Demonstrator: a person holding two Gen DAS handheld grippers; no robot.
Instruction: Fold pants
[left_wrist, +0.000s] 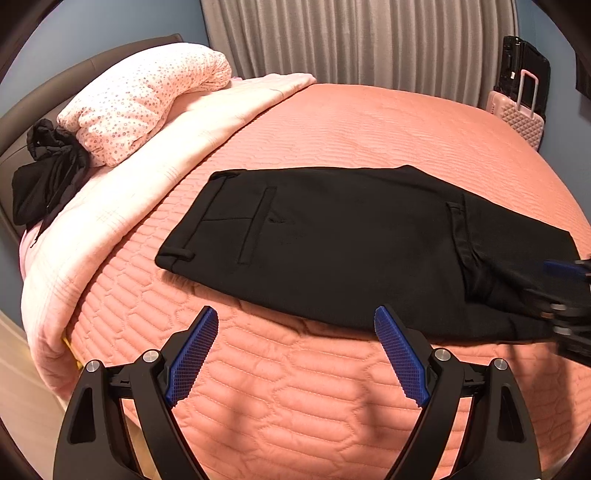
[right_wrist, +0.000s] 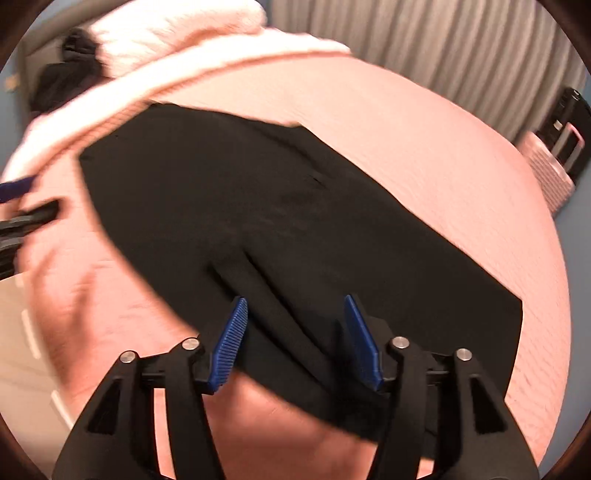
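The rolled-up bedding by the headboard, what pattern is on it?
Pale pink rolled-up bedding covered in tiny ring-like dots; the left wrist view shows it best.

Left wrist view looks across the bed (left_wrist: 369, 122) from its near edge, pants (left_wrist: 332, 240) mid-frame. Right wrist view sits closer, low over the pants (right_wrist: 258, 206). Both share curtain (left_wrist: 351, 40) up top.

The right wrist view is motion-blurred. In the left wrist view, the frame edge cuts off the blurred right tool (left_wrist: 567, 291) and the pants (left_wrist: 332, 240).
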